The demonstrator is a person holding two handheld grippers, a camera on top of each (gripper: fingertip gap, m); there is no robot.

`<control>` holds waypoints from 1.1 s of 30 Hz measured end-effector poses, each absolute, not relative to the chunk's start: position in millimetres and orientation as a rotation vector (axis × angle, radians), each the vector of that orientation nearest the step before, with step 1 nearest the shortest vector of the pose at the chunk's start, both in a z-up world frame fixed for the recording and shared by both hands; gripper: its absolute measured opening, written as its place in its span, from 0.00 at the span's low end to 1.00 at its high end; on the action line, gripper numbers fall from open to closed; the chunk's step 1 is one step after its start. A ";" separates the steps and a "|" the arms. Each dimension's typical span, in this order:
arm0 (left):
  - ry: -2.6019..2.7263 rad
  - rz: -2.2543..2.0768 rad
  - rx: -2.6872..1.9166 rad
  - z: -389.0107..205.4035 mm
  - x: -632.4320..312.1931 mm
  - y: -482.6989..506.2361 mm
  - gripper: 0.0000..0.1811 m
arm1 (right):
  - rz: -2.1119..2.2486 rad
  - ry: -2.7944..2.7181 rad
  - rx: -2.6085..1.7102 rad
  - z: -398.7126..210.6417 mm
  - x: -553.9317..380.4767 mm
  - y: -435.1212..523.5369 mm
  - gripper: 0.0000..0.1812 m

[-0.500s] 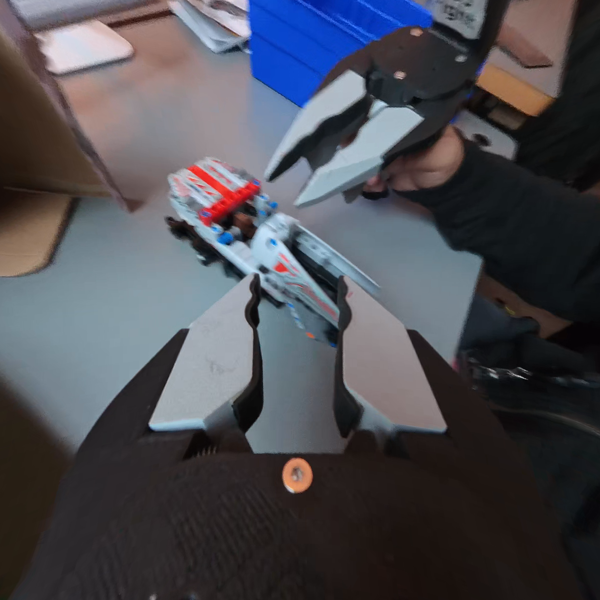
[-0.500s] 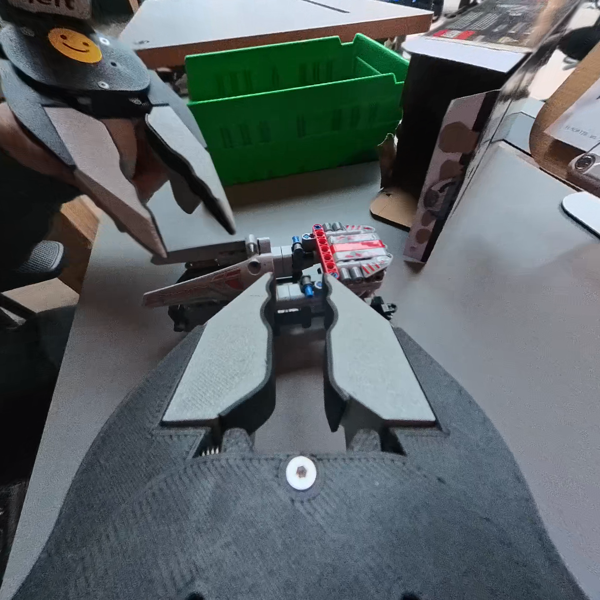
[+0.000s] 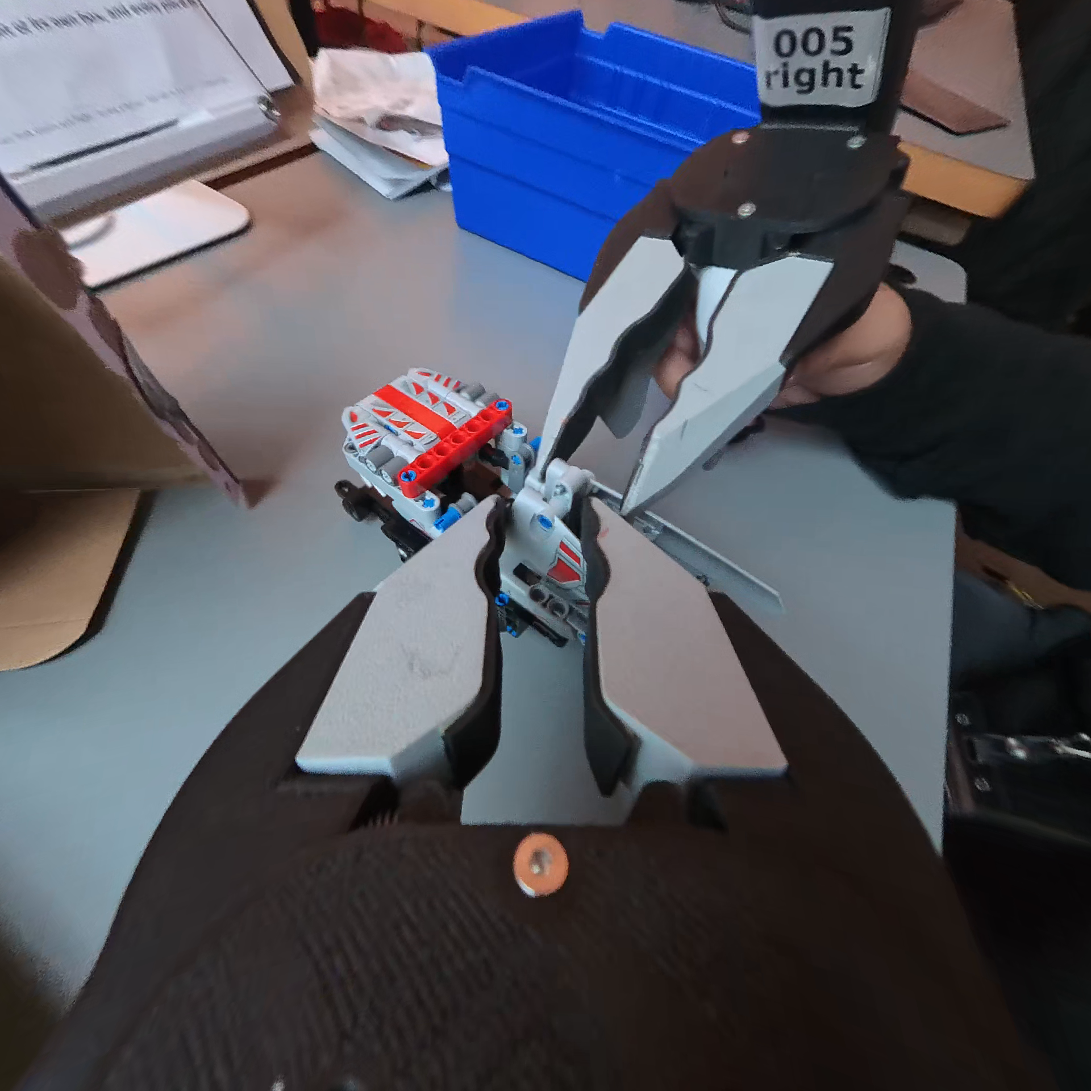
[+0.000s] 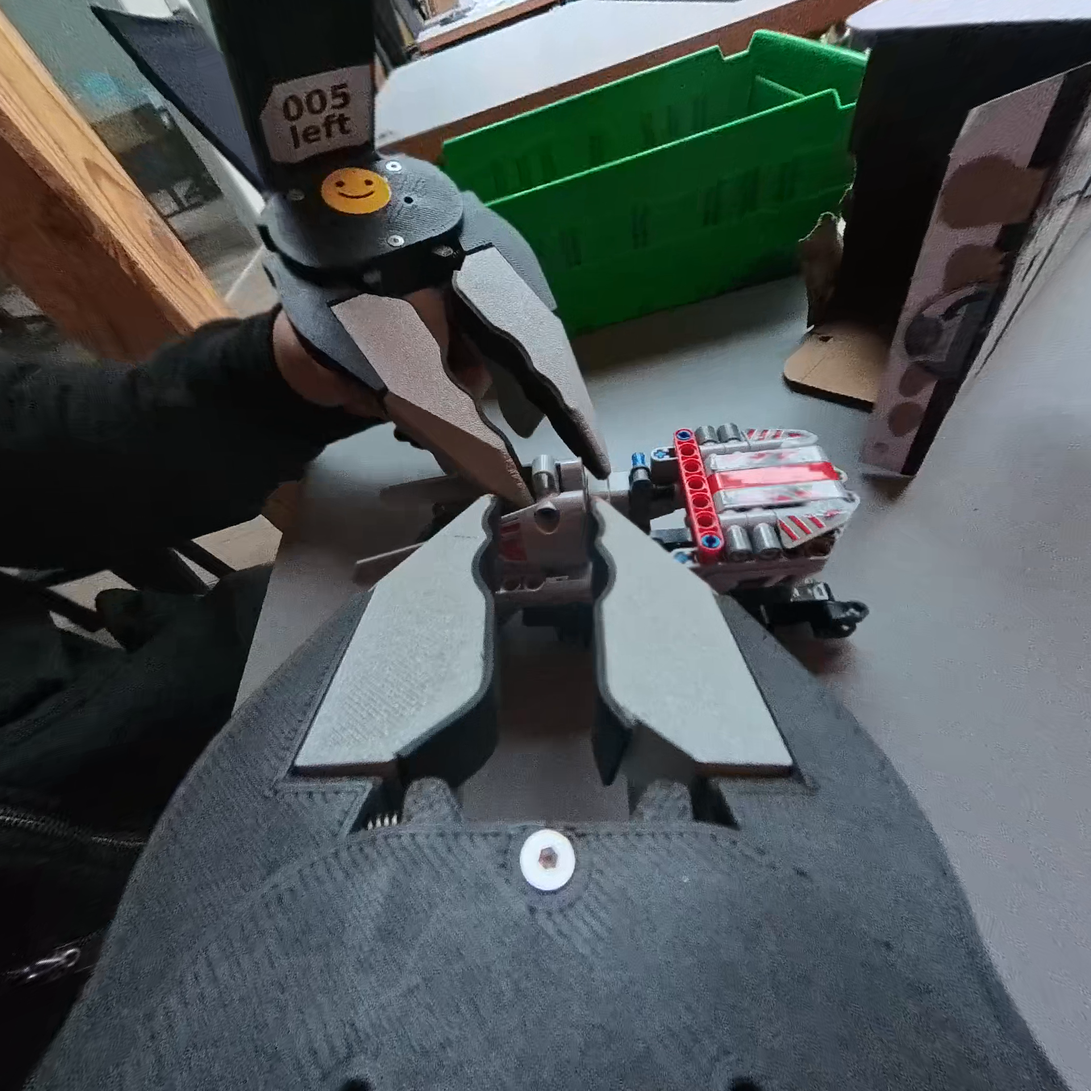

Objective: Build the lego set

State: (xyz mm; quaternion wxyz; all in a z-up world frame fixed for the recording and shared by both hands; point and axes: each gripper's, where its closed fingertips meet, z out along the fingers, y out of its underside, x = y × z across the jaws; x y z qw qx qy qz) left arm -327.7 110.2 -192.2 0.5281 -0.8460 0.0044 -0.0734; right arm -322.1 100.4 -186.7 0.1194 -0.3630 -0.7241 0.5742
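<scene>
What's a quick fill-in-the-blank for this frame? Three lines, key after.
1. The lego model has a ____ beam across its top.
2. Behind it in the left wrist view stands a ____ bin.
3. The left gripper carries a yellow ____ sticker.
Missing words: red; blue; smiley.

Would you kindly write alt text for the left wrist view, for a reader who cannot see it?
The left gripper straddles the grey, red-striped lego model on a grey table, while the open right gripper reaches down onto it from above. A blue bin sits behind.
</scene>
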 end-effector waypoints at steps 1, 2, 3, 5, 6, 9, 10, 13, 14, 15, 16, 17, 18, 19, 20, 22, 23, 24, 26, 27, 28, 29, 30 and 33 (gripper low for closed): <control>-0.011 -0.149 -2.013 -192.0 -328.8 112.0 0.12 | 1.664 -2.109 -1.068 -186.7 -322.9 103.0 0.14; -0.017 -0.127 -2.016 -191.8 -329.1 113.1 0.12 | 1.650 -2.103 -1.074 -186.6 -323.4 105.2 0.14; -0.007 -0.111 -2.031 -191.6 -328.3 113.3 0.12 | 1.641 -2.099 -1.078 -185.9 -323.5 106.8 0.13; 0.060 -0.131 -2.060 -191.5 -320.1 111.3 0.14 | 1.632 -2.102 -1.065 -183.1 -321.5 108.5 0.07; 0.101 -0.146 -2.064 -192.0 -315.8 109.6 0.14 | 1.633 -2.111 -1.050 -181.7 -319.4 108.6 0.06; 0.128 -0.214 -2.032 -190.5 -310.1 107.0 0.13 | 1.577 -2.056 -1.076 -182.0 -324.2 122.2 0.00; 0.110 -0.233 -2.031 -190.1 -311.1 106.3 0.12 | 1.581 -2.056 -1.083 -181.6 -323.7 125.0 0.00; 0.103 -0.205 -1.989 -180.2 -315.4 103.3 0.10 | 1.703 -2.003 -1.100 -169.5 -321.2 127.8 0.04; 0.116 -0.188 -1.977 -177.2 -315.5 102.1 0.08 | 1.761 -1.993 -1.092 -164.4 -319.0 125.9 0.06; 0.122 -0.152 -1.977 -176.5 -317.9 101.0 0.08 | 1.801 -1.987 -1.085 -161.2 -317.6 124.2 0.07; 0.114 -0.097 -1.986 -177.3 -323.6 99.9 0.06 | 1.807 -1.987 -1.086 -161.1 -317.7 123.6 0.07; 0.096 -0.018 -1.994 -177.7 -333.1 98.1 0.02 | 1.788 -1.992 -1.092 -163.3 -318.7 123.9 0.07; 0.067 0.054 -1.992 -176.1 -343.1 95.9 0.00 | 1.761 -1.999 -1.097 -166.2 -320.1 124.4 0.07; 0.042 0.074 -1.987 -174.0 -348.3 93.5 0.00 | 1.731 -2.001 -1.104 -168.9 -321.6 125.9 0.07; 0.024 0.040 -1.986 -172.9 -348.2 92.0 0.00 | 1.705 -1.997 -1.114 -171.0 -323.2 128.3 0.08; 0.016 -0.089 -1.975 -170.9 -339.0 91.8 0.04 | 1.709 -1.987 -1.121 -170.1 -323.9 131.0 0.08; 0.023 -0.134 -1.961 -169.8 -334.2 93.3 0.08 | 1.723 -1.973 -1.126 -168.6 -324.3 132.3 0.08; 0.025 -0.149 -1.960 -171.3 -331.9 95.4 0.12 | 1.728 -1.959 -1.136 -168.1 -325.4 133.8 0.09; 0.043 -0.143 -1.993 -180.7 -327.9 100.1 0.18 | 1.715 -1.946 -1.156 -169.7 -327.7 136.7 0.11; 0.061 -0.141 -2.008 -185.8 -324.3 102.6 0.20 | 1.704 -1.942 -1.170 -171.2 -328.8 138.3 0.11; 0.082 -0.148 -2.015 -189.9 -319.6 105.0 0.21 | 1.699 -1.940 -1.181 -172.2 -329.5 139.4 0.12; 0.105 -0.171 -2.019 -193.2 -313.5 106.7 0.21 | 1.707 -1.938 -1.185 -172.0 -329.5 139.4 0.12; 0.123 -0.200 -2.026 -196.6 -307.6 108.1 0.20 | 1.719 -1.936 -1.190 -171.4 -329.4 139.1 0.13; 0.102 -0.246 -2.017 -197.8 -305.7 110.2 0.19 | 1.743 -1.939 -1.203 -171.6 -329.3 137.9 0.16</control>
